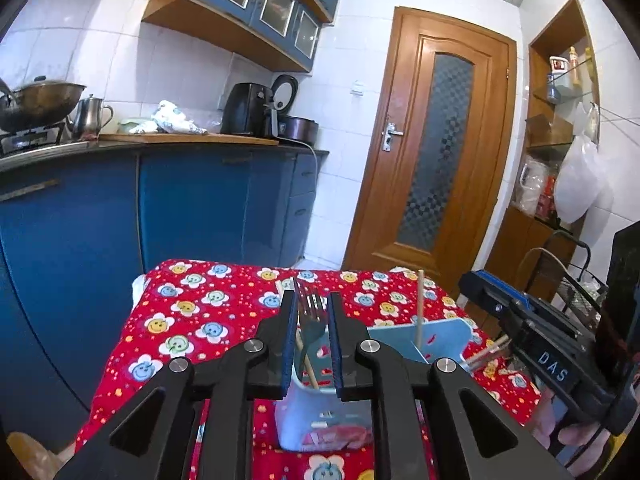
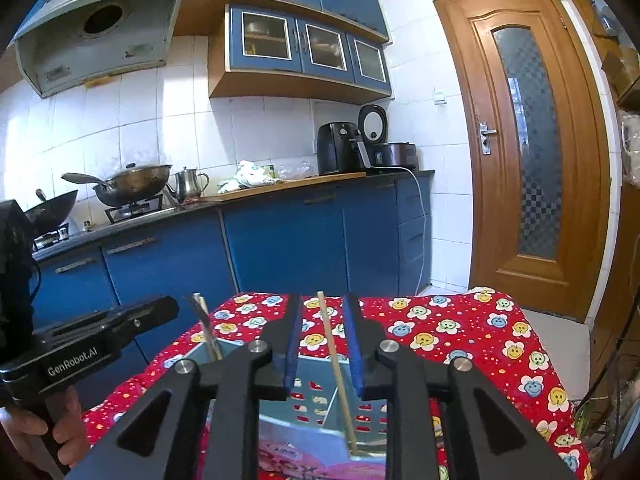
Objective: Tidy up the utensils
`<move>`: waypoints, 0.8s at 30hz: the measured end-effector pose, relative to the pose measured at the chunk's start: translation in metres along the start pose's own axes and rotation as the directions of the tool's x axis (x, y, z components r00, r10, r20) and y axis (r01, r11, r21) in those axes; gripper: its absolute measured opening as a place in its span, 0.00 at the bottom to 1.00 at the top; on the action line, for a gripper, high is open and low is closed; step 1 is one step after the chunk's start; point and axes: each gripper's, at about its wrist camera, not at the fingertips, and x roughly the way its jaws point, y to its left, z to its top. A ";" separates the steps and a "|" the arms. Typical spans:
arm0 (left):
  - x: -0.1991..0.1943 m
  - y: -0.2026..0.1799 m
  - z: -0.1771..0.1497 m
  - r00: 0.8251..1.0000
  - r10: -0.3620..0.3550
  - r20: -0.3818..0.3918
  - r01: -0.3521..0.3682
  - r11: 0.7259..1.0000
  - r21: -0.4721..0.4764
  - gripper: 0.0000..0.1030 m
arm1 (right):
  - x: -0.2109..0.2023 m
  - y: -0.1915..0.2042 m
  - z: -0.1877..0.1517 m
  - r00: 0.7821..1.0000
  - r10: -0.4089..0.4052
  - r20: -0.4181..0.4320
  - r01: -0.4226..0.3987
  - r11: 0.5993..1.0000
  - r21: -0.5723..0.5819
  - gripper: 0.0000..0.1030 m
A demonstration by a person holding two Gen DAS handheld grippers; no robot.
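Clearly, both hand-held grippers stood over a blue holder on the tabletop (image 1: 208, 312), which was covered with a red flowered cloth.

The left hand-held gripper (image 1: 312, 336) had its jaws narrow but not fully closed. A metal fork (image 1: 311, 312) stood upright between them, its tines pointing to 12 o'clock. The pads did not seem to press on the fork; a thin gap showed on each side. Under the jaws, the fork's lower part went down into the left compartment of the holder (image 1: 404, 336), where a chopstick (image 1: 308, 364) also leaned.

The right hand-held gripper (image 2: 324, 340) also had its jaws a little apart. A second chopstick (image 2: 334, 360) passed between them, tilted, with the top end toward 11 o'clock and the bottom end resting inside the holder toward 6 o'clock. The pads did not touch it.

In the left wrist view, this same chopstick stood in the right compartment, at 1 o'clock from the fork. More chopsticks (image 1: 486, 350) lay on the cloth at 3 o'clock from the holder, near the right hand-held gripper's body.

In the right wrist view, the fork showed at 10 o'clock from the jaws, beside the left hand-held gripper's body, and a hand (image 2: 36, 436) held its grip at 8 o'clock.
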 end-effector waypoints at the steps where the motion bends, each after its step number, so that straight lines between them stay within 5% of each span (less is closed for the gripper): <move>1: -0.002 0.000 0.000 1.000 -0.001 -0.003 0.001 1.000 0.000 0.14 | -0.004 0.001 0.001 1.000 0.001 0.000 -0.001 1.000 0.002 0.22; 24: -0.064 0.003 -0.033 0.981 -0.012 -0.193 0.006 0.999 -0.035 0.14 | -0.084 0.008 -0.020 0.985 0.034 -0.167 -0.026 0.999 0.046 0.23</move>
